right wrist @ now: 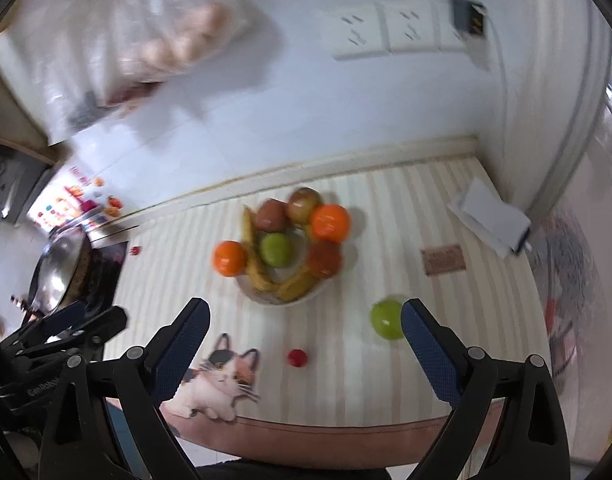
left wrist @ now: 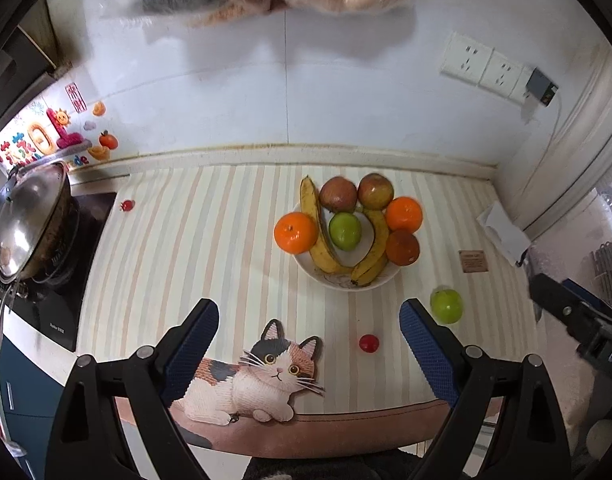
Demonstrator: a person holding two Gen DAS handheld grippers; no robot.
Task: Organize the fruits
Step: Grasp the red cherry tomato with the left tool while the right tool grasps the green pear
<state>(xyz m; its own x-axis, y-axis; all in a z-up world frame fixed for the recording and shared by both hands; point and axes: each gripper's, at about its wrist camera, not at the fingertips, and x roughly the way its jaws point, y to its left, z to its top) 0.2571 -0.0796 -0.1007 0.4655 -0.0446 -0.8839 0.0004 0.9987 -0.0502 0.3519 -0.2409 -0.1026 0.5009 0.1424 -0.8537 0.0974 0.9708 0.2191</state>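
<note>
Jaws of both grippers stand wide apart with nothing between them: left gripper above the cat picture, right gripper above the near part of the desk. Desk: one striped mat covers it, bearing one cat picture at the near edge. Wok: one, lidded, on the stove at the far left. Bowl: one, white, at mid-desk, holding two bananas, two red apples, three oranges and one green apple. Loose green apple: one, on the mat just right of the bowl, near the right gripper's right-hand finger. Label: one brown tag, right of the bowl. Small red fruit: two, one in front of the bowl, the other well apart beside the stove.
</note>
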